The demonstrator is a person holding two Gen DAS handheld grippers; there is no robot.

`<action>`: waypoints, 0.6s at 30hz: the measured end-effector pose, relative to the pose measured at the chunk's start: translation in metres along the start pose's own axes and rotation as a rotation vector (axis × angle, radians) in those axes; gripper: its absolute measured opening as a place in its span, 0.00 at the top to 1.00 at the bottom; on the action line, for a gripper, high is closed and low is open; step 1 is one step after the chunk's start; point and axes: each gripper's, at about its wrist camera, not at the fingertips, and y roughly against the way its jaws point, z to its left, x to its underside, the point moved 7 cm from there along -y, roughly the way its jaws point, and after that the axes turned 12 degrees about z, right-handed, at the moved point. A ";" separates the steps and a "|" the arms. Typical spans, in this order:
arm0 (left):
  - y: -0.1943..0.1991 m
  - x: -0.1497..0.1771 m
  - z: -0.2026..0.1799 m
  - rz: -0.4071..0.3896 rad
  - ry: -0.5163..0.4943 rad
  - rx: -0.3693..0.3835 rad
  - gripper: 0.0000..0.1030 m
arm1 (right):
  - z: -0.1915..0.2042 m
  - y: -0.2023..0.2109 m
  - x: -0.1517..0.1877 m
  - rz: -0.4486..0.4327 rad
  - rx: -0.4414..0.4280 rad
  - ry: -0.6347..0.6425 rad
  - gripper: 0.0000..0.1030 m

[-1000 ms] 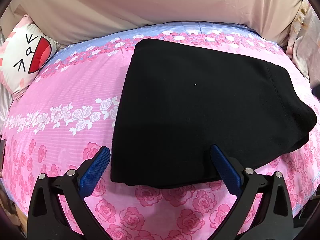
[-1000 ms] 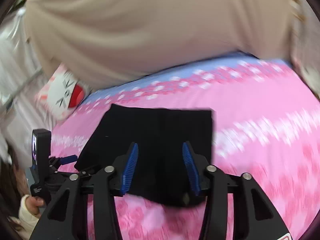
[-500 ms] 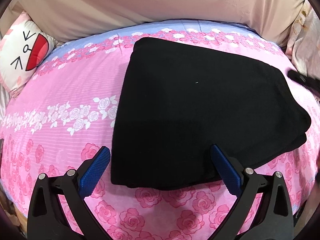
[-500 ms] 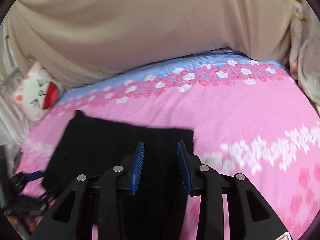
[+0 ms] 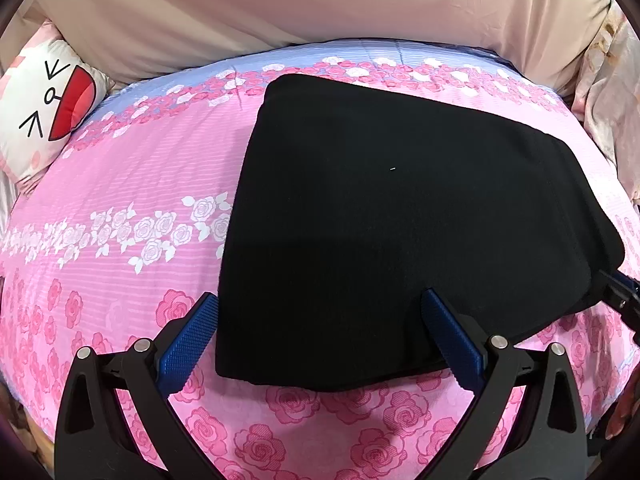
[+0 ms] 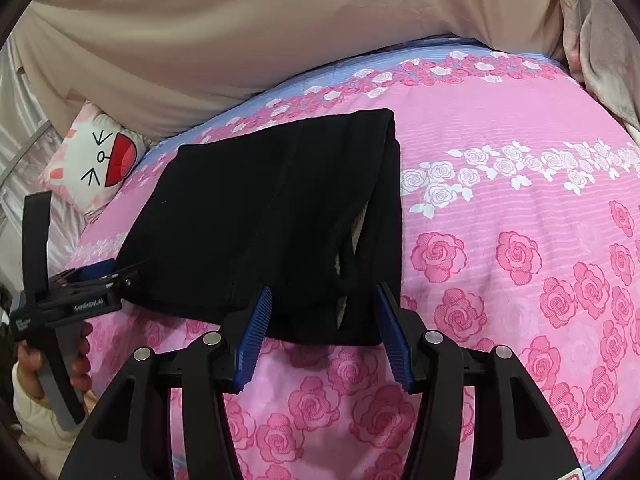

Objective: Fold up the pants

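pants [image 5: 400, 220] folded (black), flat on rose bedspread [image 5: 120, 184], cartoon pillow [image 5: 48, 108] near

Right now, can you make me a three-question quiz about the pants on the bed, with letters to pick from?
1. Where is the cartoon pillow in the left hand-held gripper's view?
A. far left of the bed
B. on the pants
C. near right corner

2. What colour are the pants?
A. white
B. black
C. red

3. How is the left hand-held gripper?
A. shut on the pants
B. shut on the pillow
C. open

Answers: 1 A, it sits at the bedspread's far left edge. 2 B, plain black cloth. 3 C, its blue pads stand wide apart.
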 end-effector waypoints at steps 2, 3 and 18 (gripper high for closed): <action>0.001 0.001 0.001 0.002 -0.002 -0.001 0.05 | 0.003 0.006 -0.001 -0.008 -0.026 -0.008 0.49; 0.002 0.001 0.001 0.003 -0.002 -0.002 0.05 | 0.007 0.009 -0.002 -0.017 -0.043 -0.001 0.49; 0.016 0.008 0.002 -0.018 0.021 0.016 0.05 | 0.013 0.025 -0.003 -0.081 0.100 0.101 0.76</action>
